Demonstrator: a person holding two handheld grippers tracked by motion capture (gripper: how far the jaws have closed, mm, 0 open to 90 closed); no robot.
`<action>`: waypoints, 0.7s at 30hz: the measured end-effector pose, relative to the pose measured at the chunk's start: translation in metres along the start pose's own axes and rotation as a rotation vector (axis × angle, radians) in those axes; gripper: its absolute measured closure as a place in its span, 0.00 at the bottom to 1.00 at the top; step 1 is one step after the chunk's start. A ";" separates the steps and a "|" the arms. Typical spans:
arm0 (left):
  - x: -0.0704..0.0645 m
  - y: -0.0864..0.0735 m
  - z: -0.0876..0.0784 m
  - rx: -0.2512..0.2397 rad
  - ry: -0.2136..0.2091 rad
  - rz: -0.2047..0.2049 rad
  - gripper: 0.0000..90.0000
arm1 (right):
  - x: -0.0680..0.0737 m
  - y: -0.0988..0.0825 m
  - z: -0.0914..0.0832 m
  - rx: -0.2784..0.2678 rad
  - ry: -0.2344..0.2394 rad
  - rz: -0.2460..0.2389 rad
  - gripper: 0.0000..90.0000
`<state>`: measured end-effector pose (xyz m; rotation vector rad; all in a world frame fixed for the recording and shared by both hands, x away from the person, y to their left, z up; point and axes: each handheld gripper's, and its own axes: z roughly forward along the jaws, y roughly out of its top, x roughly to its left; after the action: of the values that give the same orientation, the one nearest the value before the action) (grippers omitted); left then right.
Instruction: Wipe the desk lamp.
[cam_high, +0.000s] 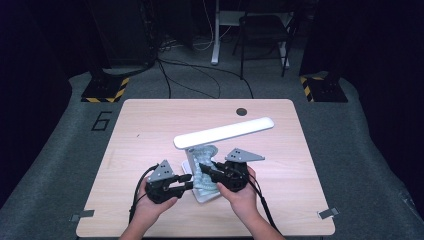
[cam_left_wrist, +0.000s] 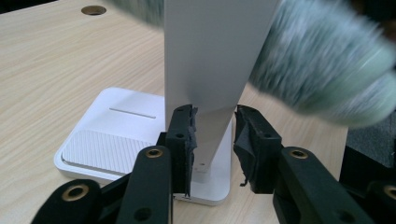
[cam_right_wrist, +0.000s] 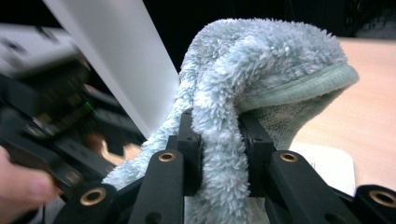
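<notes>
- left gripper is clamped on the white upright arm of a desk lamp; in the left gripper view one pad presses the arm's edge and the other sits at its far edge, low down near the foot.
- right gripper is closed tight on a fluffy pale blue-green cloth; in the right gripper view the pile bulges out above and below the two black jaws.
- cloth hangs against the lamp's arm and drapes down onto the lamp's base, between the two grippers in the high view.
- lamp base, a flat white square with a ribbed patch, lies on the wooden table near its front edge, just ahead of the person's hands.
- lamp head, a long white bar, slants above the base toward the table's far right.
- both hands grip their tools close together, the left hand and right hand coming in from the near edge.
</notes>
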<state>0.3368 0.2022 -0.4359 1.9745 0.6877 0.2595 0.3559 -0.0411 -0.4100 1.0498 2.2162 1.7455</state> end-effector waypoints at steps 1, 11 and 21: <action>0.000 0.000 0.000 0.000 0.000 0.000 0.74 | 0.000 0.000 0.000 0.000 0.000 0.000 0.82; 0.001 0.002 0.001 0.012 -0.005 0.002 0.74 | 0.004 0.009 -0.006 -0.021 -0.001 -0.013 0.82; 0.003 0.004 0.002 -0.001 0.000 -0.010 0.71 | 0.015 0.043 -0.025 -0.128 0.071 -0.006 0.82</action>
<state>0.3415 0.2005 -0.4340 1.9698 0.6970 0.2535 0.3511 -0.0487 -0.3591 0.9670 2.1122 1.9218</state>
